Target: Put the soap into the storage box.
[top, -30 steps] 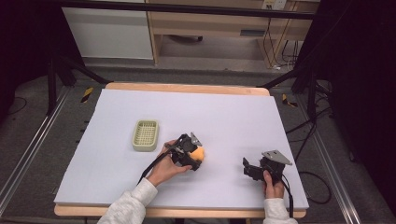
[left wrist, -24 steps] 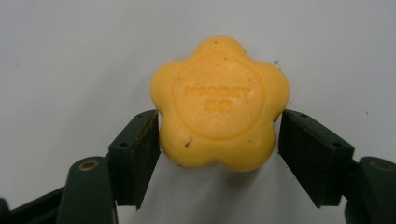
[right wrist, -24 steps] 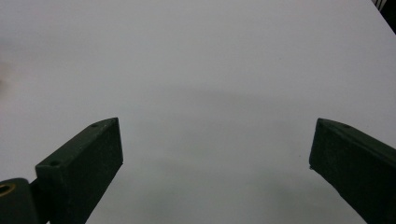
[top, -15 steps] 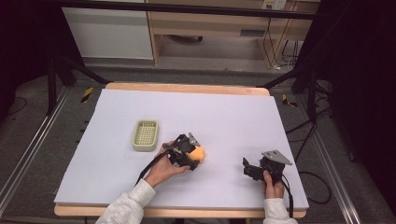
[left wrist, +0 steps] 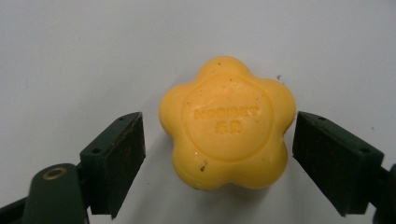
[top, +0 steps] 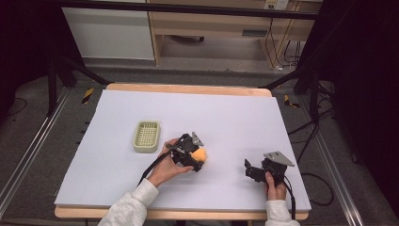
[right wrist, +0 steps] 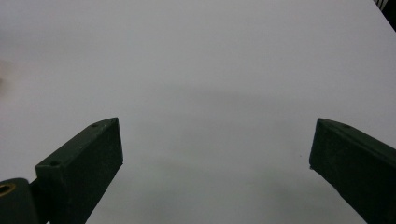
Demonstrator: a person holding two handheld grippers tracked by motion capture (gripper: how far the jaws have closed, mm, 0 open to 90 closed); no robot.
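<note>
A yellow flower-shaped soap with stamped letters lies on the white table. My left gripper is open, its two black jaws standing on either side of the soap with a gap on each side. From above, the left gripper sits over the soap near the table's middle front. A pale green slotted soap dish rests to the left of it. My right gripper is held at the front right, open, with nothing between its jaws over bare table.
The table's wooden front edge runs just behind the person's sleeves. Cables trail from both grippers. Metal rails and a dark floor flank the table, and shelving stands beyond the far edge.
The left gripper has shifted slightly over the soap. The right gripper has stayed in place.
</note>
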